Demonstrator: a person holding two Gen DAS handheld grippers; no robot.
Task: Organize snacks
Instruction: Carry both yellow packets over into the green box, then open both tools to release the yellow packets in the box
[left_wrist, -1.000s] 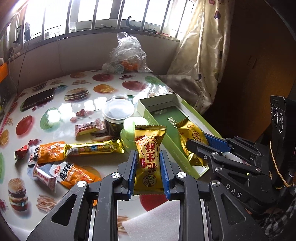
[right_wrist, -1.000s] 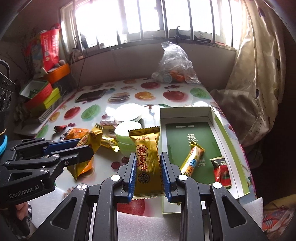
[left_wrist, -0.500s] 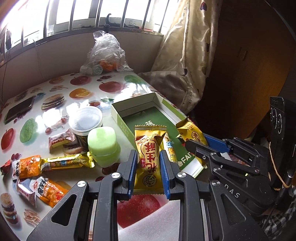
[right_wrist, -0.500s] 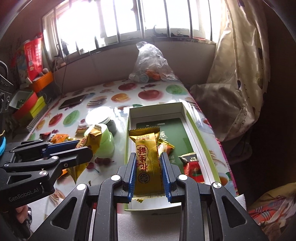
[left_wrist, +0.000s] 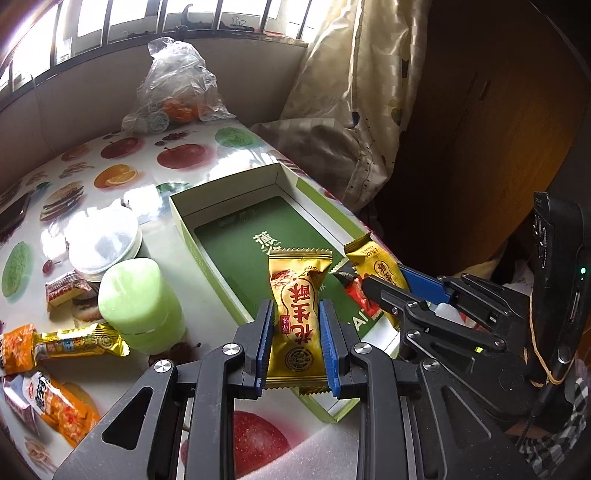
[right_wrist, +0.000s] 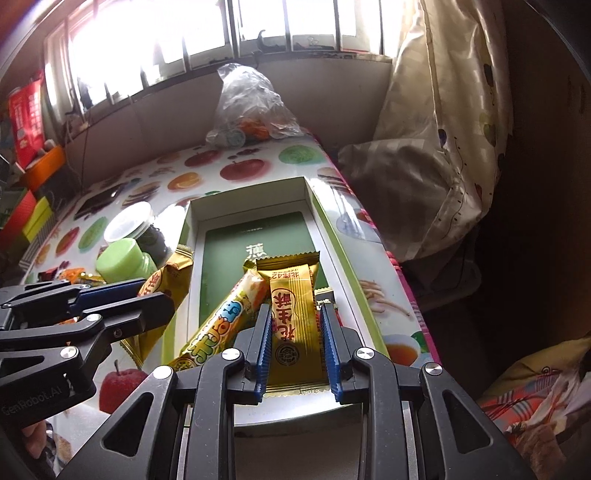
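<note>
The task is partly done. The open green box (left_wrist: 236, 236) on the desk (left_wrist: 177, 155) already contains a long yellow snack stick (right_wrist: 218, 328) and a small red packet (left_wrist: 360, 295) near its front end.

Each pair of tongs pinches one gold peanut-candy packet. The left tongs (left_wrist: 297, 347) hold their gold packet (left_wrist: 297, 321) upright above the front part of the box. The right tongs (right_wrist: 297, 347) hold the second gold packet (right_wrist: 293, 321) over the box as well, just above the stick. It seems that both packets will be released into the box soon.

Several snacks are left outside on the desk: two orange packets (left_wrist: 51, 402), a gold bar (left_wrist: 77, 345) and a small red-and-white packet (left_wrist: 64, 293) beside the green jar (left_wrist: 138, 302).
</note>
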